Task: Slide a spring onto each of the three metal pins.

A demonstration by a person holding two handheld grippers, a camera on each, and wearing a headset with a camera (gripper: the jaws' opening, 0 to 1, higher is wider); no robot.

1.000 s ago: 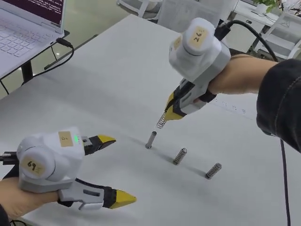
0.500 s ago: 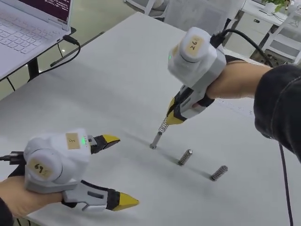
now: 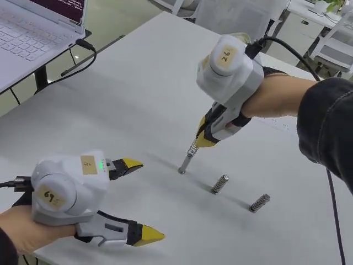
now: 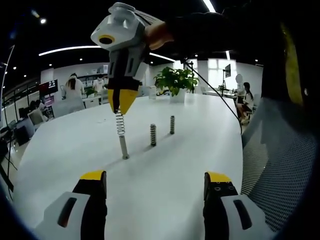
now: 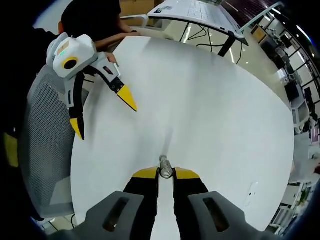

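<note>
Since a second ago, the spring (image 3: 191,150) is no longer hanging clear above the bare pin (image 3: 184,164); its lower coils are now sitting over the pin's top, near the middle of the head view. I am pinching the spring's upper end in my right claw (image 3: 205,141), jaws narrow around it.

As I judge it, the risk is in the angle. If I am pushing down off the pin's line, the coils may be binding or bowing sideways, and the spring could be springing out of my grip or tipping the pin over. Letting go too early might leave it perched and leaning.

To the lower right, the two other pins (image 3: 219,184) (image 3: 259,202) are already wearing their springs. My left claw (image 3: 151,200) is idling wide and holding nothing at the lower left, well apart from the pins.

Everything is standing on a plain white table (image 3: 121,99). An open laptop (image 3: 33,27) is sitting at the upper left, and the left gripper view is showing an office with a potted plant (image 4: 175,80) behind.
</note>
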